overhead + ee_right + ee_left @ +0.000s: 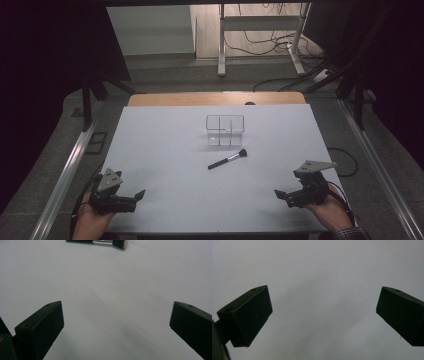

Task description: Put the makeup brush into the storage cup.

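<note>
Hands rest low at the near corners of the bench [165, 145], one on each side, forearms coming in from the bottom edge. The left hand [90, 220] grips the left hand-held gripper [136, 196], whose jaws point inward toward the middle of the bench. The right hand [330, 207] carries the right hand-held gripper [280, 194], which points inward the opposite way, so the two face each other, well apart. Both are released: in each gripper view the two black jaws stand wide with bare white surface between them, grasping nothing. A makeup brush [227, 159] lies flat near the middle of the bench, bristles toward the far right, just in front of a clear divided organizer [225, 130]. Its compartments look empty. The right gripper view catches the brush at the top edge.
</note>
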`<state>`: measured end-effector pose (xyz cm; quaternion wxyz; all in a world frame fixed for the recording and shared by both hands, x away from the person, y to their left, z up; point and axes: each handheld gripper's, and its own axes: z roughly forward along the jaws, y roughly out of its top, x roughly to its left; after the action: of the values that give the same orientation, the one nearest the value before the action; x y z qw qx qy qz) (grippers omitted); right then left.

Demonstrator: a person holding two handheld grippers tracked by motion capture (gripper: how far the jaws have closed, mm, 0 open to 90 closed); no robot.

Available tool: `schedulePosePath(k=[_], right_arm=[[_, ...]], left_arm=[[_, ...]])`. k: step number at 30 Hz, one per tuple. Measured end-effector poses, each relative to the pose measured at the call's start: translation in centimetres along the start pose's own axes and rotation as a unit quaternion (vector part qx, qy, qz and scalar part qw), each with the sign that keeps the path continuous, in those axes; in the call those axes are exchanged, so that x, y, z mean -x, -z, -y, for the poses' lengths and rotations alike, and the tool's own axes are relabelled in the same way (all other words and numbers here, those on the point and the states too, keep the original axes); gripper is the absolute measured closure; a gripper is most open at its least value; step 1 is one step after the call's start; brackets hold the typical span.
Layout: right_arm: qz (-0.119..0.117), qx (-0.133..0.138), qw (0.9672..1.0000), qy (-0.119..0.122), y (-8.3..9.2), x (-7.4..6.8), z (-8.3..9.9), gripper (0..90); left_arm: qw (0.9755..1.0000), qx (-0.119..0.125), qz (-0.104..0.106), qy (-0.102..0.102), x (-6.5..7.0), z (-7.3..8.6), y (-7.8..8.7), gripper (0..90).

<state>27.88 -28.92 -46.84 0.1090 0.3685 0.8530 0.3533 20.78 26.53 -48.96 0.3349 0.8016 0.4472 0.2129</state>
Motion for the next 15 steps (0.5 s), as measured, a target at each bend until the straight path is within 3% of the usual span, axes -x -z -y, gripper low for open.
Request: schedulePosePath(k=[15], right_arm=[[0.012, -0.003, 0.9998, 0.014, 0.05, -0.27, -0.62, 0.0]], left_arm=[[0.9999, 0.009, 0.012, -0.002, 0.00, -0.08, -0.08, 0.0]])
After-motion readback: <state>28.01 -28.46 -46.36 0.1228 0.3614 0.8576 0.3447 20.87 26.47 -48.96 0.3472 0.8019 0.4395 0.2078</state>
